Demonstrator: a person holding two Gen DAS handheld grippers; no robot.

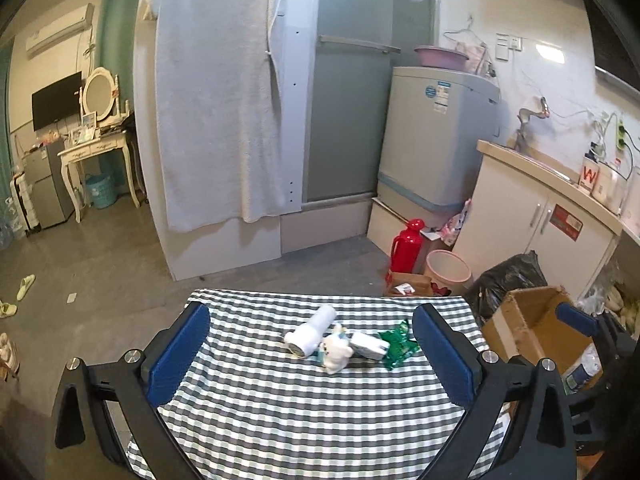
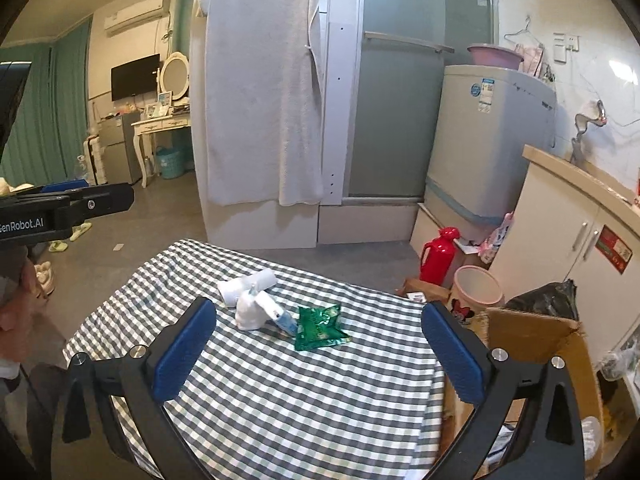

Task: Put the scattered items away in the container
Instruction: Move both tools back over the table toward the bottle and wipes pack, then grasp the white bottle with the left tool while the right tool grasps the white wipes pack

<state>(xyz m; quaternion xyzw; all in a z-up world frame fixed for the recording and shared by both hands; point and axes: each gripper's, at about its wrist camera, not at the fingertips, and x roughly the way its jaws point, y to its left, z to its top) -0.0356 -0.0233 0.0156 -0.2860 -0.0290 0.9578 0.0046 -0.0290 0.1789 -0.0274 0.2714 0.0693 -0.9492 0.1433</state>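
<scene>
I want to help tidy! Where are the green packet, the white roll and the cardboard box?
green packet [image 2: 320,327], right wrist view, middle of its face
white roll [image 1: 311,331], left wrist view, its side
cardboard box [image 1: 532,334], left wrist view, inner wall

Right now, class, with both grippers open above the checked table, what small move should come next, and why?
Probably ease the right gripper forward and down onto the green packet. It lies flat, nearest that gripper and closest to the cardboard box at the table's right edge; both grippers are empty.
</scene>
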